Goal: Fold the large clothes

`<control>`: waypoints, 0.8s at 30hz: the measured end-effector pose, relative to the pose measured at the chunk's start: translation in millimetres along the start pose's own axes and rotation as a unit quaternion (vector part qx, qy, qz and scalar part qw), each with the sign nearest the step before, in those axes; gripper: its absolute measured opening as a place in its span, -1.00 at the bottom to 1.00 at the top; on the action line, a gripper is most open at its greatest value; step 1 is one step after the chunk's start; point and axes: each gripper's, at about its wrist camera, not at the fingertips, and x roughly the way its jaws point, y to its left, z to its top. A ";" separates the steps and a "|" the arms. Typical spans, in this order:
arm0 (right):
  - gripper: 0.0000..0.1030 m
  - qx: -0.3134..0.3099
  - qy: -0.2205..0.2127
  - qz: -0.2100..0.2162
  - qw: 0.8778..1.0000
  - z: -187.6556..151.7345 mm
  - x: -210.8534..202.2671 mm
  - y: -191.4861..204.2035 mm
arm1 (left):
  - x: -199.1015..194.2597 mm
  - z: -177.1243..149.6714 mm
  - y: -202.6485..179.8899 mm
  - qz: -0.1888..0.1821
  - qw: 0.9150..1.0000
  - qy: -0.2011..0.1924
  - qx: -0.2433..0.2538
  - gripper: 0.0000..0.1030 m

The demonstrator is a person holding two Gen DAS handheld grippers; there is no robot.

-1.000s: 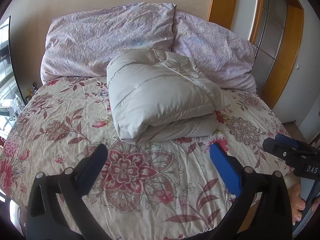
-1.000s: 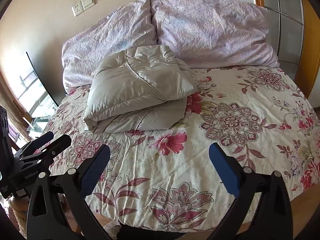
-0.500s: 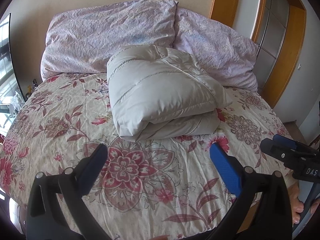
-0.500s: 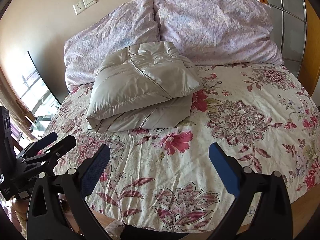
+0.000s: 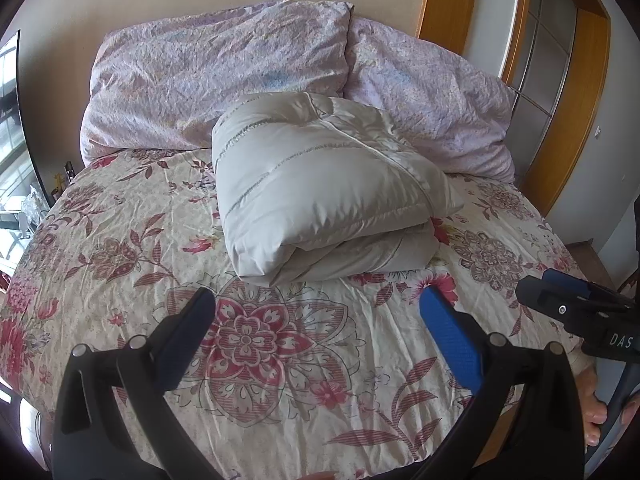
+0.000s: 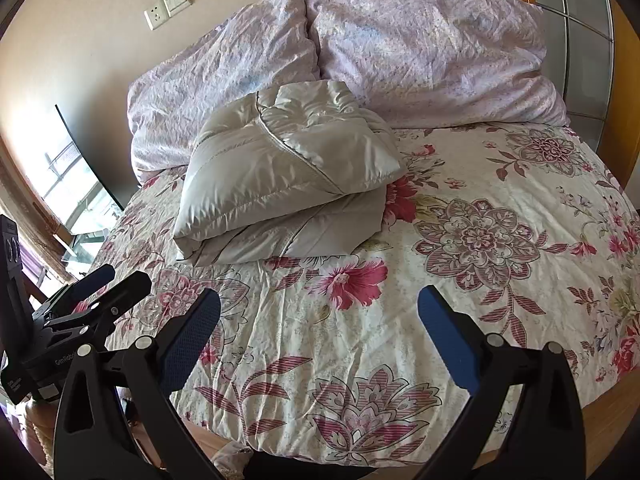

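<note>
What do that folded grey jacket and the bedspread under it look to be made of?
Folded grey jacket: likely padded nylon or polyester; it looks puffy and quilted, with a satin sheen. Bedspread: probably matte woven cotton, shown by its fine creases and printed flowers.

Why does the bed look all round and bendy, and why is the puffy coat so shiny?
Left wrist view: the fisheye lens curves the bed and darkens the corners. Right wrist view: the same bending, and daylight from the window at the left makes the folded coat gleam, with a washed-out bright patch there. Both views look sharp, not blurry.
</note>
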 end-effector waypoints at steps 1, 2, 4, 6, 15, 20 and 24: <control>0.96 -0.001 0.000 0.000 1.000 0.2 0.0 -0.1 | 0.0 0.0 0.1 0.000 1.000 0.000 0.000 0.96; 0.96 -0.001 0.001 0.001 1.000 0.4 0.5 -0.2 | 0.0 0.0 0.1 0.000 1.000 0.000 0.000 0.96; 0.96 -0.001 0.001 0.001 1.000 0.1 0.9 0.7 | 0.2 -0.2 0.0 0.000 1.000 0.000 0.000 0.96; 0.96 -0.001 0.001 0.001 1.000 0.4 1.0 0.5 | 0.2 -0.4 -0.1 0.001 1.000 0.000 0.001 0.96; 0.96 0.002 0.003 0.001 1.000 0.1 3.6 -0.1 | -0.1 0.4 -0.9 0.002 1.000 0.001 0.001 0.96; 0.96 0.002 0.003 0.001 1.000 0.2 3.7 -0.1 | 1.4 0.6 0.3 0.002 1.000 0.002 0.002 0.96; 0.96 0.003 0.004 0.002 1.000 -0.2 3.9 0.0 | 2.0 0.3 0.7 0.002 1.000 0.002 0.003 0.96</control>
